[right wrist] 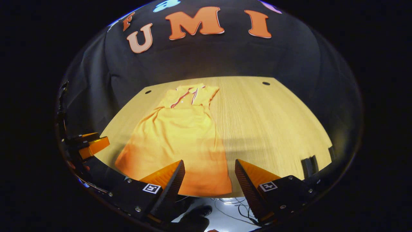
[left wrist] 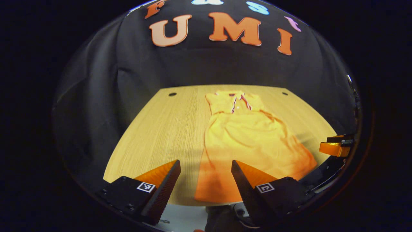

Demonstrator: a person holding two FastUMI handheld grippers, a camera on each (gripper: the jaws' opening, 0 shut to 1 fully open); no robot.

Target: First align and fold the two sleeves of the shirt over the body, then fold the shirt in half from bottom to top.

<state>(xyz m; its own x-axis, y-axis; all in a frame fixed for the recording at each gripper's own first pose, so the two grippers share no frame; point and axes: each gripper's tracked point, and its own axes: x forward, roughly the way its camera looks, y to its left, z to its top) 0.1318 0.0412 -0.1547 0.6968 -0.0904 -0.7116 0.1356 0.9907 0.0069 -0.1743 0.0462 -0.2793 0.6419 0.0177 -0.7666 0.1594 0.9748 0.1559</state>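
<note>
Here is the light wooden table (left wrist: 167,129), its pale grain running from the near edge to the far edge, with two small dark round holes (left wrist: 172,94) close to its far corners and the black cloth wall (left wrist: 199,64) hanging right behind the far edge. Nothing stands between the fingers and the garment; the wood around it lies bare. Below the near edge, in the right gripper view, thin dark cables (right wrist: 231,209) trail over a pale floor beside a dark shoe (right wrist: 196,216). The yellow short-sleeved polo shirt with red-and-white collar trim (left wrist: 248,135) lies flat down the middle of the table, collar towards the far edge, hem at the near edge, sleeves already folded in over the body so it makes a long narrow shape. The left gripper (left wrist: 206,180) hovers above the near edge, fingers spread wide and holding nothing, the hem's left corner lying just beyond the gap between them. The right gripper (right wrist: 209,178) hangs likewise at the near edge, fingers spread and empty, the hem's right corner between and just beyond them. In the left gripper view the right gripper shows at the right rim, off the table's right edge; in the right gripper view the left gripper shows at the left rim, off the left edge.
</note>
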